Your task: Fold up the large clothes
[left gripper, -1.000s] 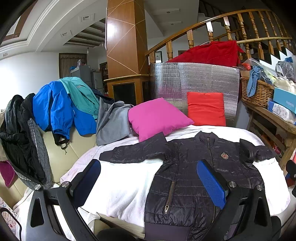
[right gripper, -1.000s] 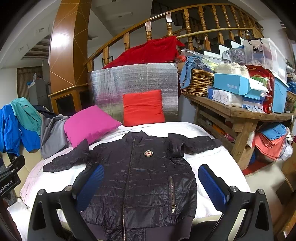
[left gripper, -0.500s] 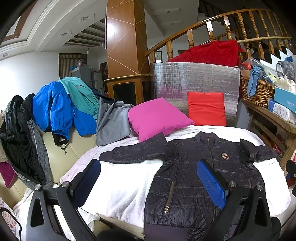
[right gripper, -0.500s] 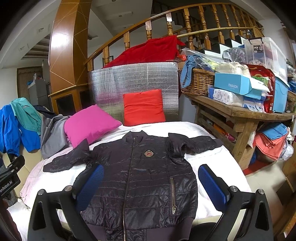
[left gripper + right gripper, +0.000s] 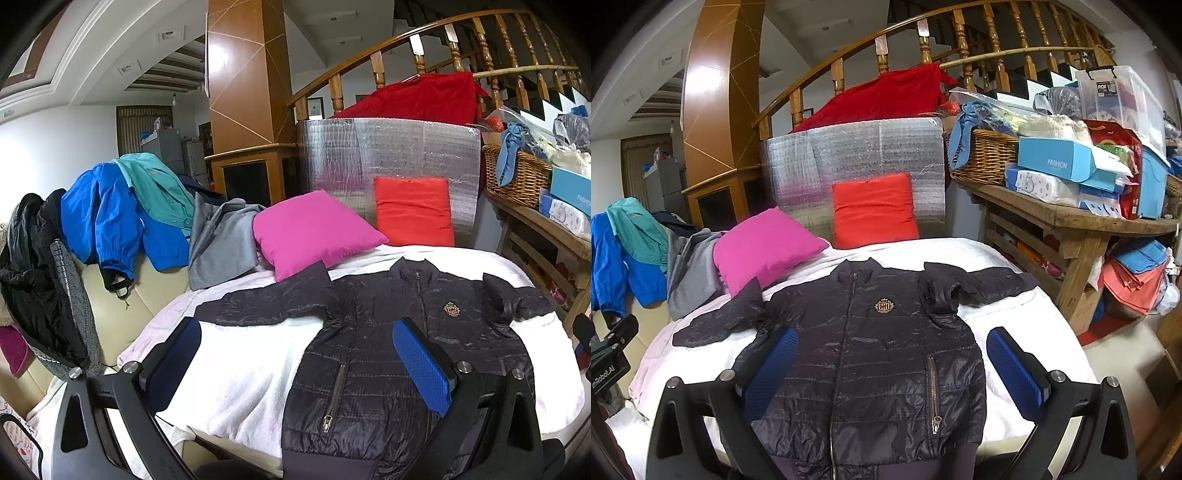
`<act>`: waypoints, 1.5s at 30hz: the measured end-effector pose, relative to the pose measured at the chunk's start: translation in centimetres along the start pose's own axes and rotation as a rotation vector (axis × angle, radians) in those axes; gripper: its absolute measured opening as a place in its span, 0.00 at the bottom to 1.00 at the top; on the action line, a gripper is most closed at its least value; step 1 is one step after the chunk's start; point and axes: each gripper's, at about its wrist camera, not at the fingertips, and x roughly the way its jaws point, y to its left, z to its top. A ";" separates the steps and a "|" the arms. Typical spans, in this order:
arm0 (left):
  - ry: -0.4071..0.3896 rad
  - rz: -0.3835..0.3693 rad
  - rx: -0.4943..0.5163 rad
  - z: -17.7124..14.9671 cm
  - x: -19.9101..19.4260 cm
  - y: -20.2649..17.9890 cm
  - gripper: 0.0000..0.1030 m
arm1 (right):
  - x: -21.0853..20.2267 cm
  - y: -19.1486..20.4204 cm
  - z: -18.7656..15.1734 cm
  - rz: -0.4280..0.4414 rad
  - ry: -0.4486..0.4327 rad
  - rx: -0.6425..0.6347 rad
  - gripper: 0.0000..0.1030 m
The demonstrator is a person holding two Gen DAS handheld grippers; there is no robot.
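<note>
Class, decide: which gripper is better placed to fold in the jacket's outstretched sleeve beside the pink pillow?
Probably the left gripper: open, its fingers frame the puffer jacket's left side, near that sleeve.

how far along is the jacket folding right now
Done: the dark puffer jacket lies flat, zipped, front up on the white blanket, sleeves spread. In hand: nothing; the left gripper and right gripper are both open, holding no cloth. Left: every fold, sleeves then body.
</note>
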 end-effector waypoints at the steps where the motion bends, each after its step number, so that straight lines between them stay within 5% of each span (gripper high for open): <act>1: 0.002 0.002 0.003 0.0 0.2 -0.2 1.00 | 0.4 -0.1 0.0 -0.001 0.000 -0.001 1.00; 12: 0.083 0.017 0.070 0.0 6.5 -4.8 1.00 | 7.6 -4.0 1.3 -0.026 0.043 0.074 1.00; 17: 0.222 -0.082 0.075 -0.8 14.7 -8.6 1.00 | 14.0 -9.2 2.3 0.020 0.075 0.193 1.00; 23: 0.506 -0.145 0.112 -5.9 28.4 -14.0 1.00 | 27.6 -21.6 1.3 0.091 0.237 0.481 1.00; 30: 0.551 -0.179 0.117 -8.3 33.7 -16.1 1.00 | 38.6 -31.6 -1.9 0.142 0.282 0.917 1.00; 36: 0.547 -0.212 0.204 -8.9 34.5 -18.4 1.00 | 43.6 -34.2 -1.6 0.079 0.233 0.998 0.79; 39: 0.562 -0.220 0.185 -9.2 34.6 -18.2 1.00 | 45.8 -34.9 -1.0 0.019 0.238 0.989 0.46; 41: 0.576 -0.241 0.126 -9.4 34.8 -17.5 1.00 | 46.2 -34.7 -0.7 0.017 0.236 0.958 0.15; 45: 0.586 -0.254 0.126 -9.4 34.6 -17.5 1.00 | 44.4 -32.7 1.3 0.017 0.161 0.872 0.10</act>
